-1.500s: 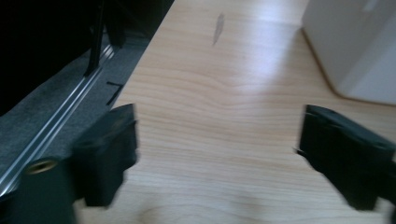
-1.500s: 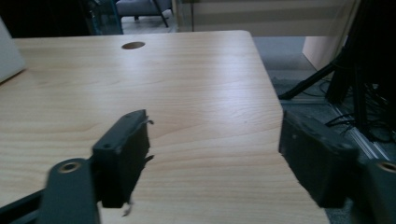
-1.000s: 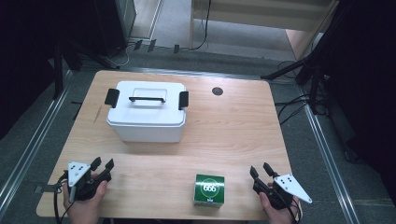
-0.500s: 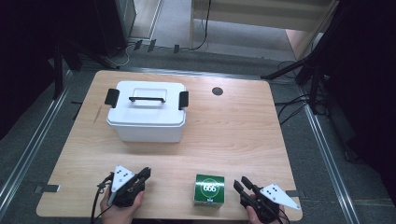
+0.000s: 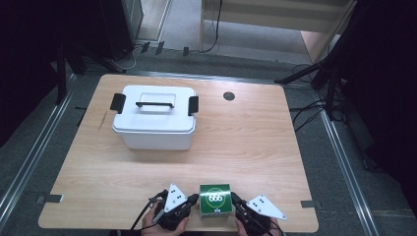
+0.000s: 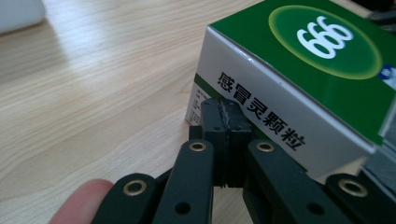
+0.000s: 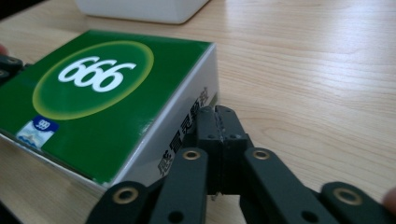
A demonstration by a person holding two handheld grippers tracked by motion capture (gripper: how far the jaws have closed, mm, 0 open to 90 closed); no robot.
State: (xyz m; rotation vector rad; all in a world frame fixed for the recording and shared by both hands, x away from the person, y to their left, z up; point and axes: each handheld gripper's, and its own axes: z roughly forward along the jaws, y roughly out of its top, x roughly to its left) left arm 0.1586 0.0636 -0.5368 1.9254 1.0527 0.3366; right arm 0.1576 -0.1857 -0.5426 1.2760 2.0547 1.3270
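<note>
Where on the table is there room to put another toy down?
Lots of bare wood on the right side of the table, between the white bin and the right edge, past the round hole. The near left corner, in front of the bin, is free too. It is crowded at the near edge, where both grippers flank the green box.

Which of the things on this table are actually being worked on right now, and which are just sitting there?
In use:
- green box, flanked by both grippers
- left gripper, jaws shut, tips at the box's side
- right gripper, jaws shut, at the opposite side

Just lying about:
- white lidded bin, far off
- round black grommet in the table
</note>
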